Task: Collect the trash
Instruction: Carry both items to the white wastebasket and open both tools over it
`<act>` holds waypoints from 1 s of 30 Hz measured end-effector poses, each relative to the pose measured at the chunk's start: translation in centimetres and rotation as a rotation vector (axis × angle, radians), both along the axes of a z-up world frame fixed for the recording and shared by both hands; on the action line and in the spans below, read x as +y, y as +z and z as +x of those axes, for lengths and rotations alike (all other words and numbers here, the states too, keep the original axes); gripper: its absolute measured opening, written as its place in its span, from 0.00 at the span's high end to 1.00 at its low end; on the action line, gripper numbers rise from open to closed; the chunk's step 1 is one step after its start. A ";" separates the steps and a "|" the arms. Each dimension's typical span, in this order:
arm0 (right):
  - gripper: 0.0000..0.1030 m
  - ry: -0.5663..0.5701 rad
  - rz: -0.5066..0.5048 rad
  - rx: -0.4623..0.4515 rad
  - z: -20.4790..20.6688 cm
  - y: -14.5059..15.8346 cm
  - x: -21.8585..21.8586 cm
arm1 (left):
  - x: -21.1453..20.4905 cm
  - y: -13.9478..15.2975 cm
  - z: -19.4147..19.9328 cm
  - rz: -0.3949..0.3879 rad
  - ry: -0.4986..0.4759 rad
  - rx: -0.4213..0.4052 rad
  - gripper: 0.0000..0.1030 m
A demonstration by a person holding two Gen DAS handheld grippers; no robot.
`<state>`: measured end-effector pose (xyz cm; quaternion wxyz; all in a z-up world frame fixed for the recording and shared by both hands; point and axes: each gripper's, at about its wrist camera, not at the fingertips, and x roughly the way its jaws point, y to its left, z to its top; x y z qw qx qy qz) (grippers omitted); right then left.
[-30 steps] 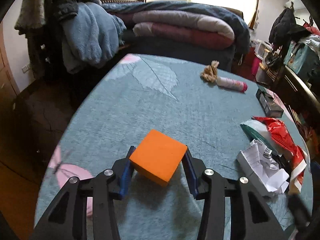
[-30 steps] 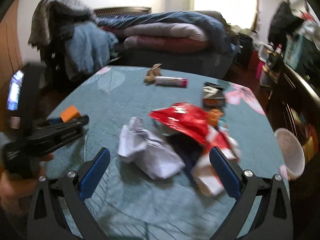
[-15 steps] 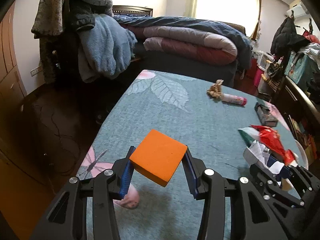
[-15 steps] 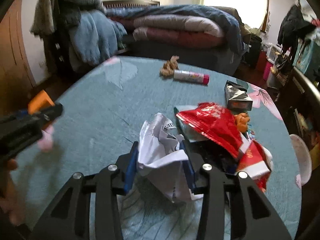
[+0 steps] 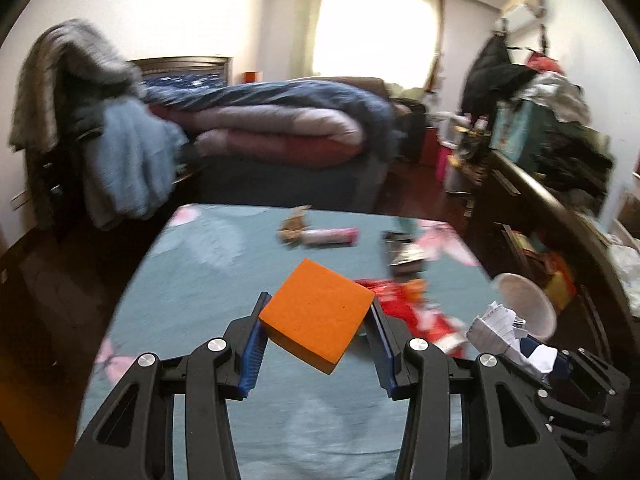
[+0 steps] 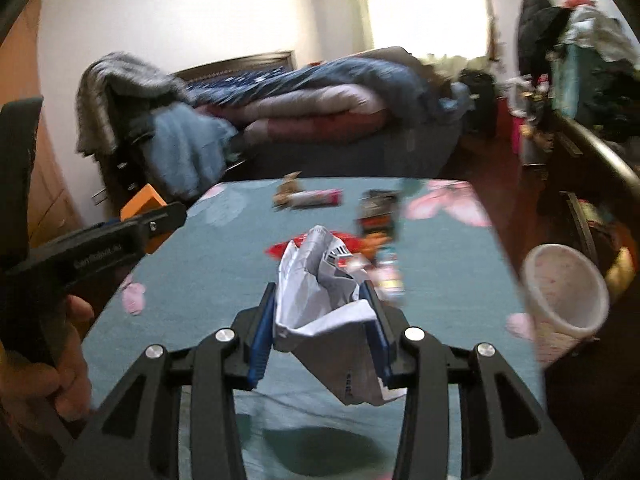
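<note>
Pads of the right gripper [image 6: 320, 328] pinch a crumpled paper wad [image 6: 324, 300], lifted above the teal table [image 6: 208, 280]; it looks light and crushable, so a squeeze across its bulk suits it. The left gripper [image 5: 316, 340] clamps an orange foam block [image 5: 316, 316], seemingly soft and springy. A red wrapper [image 5: 404, 312] lies beyond, probably thin and slippery.

A bright window [image 5: 376, 28] lights white walls above a quilt-heaped bed [image 5: 280, 128].
</note>
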<state>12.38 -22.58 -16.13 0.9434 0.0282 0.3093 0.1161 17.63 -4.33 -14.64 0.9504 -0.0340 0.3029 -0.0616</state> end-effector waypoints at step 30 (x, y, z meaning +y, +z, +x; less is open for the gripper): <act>0.58 -0.580 0.098 0.102 10.1 -11.9 -34.9 | -41.7 -8.0 17.2 -0.017 -0.602 0.253 0.55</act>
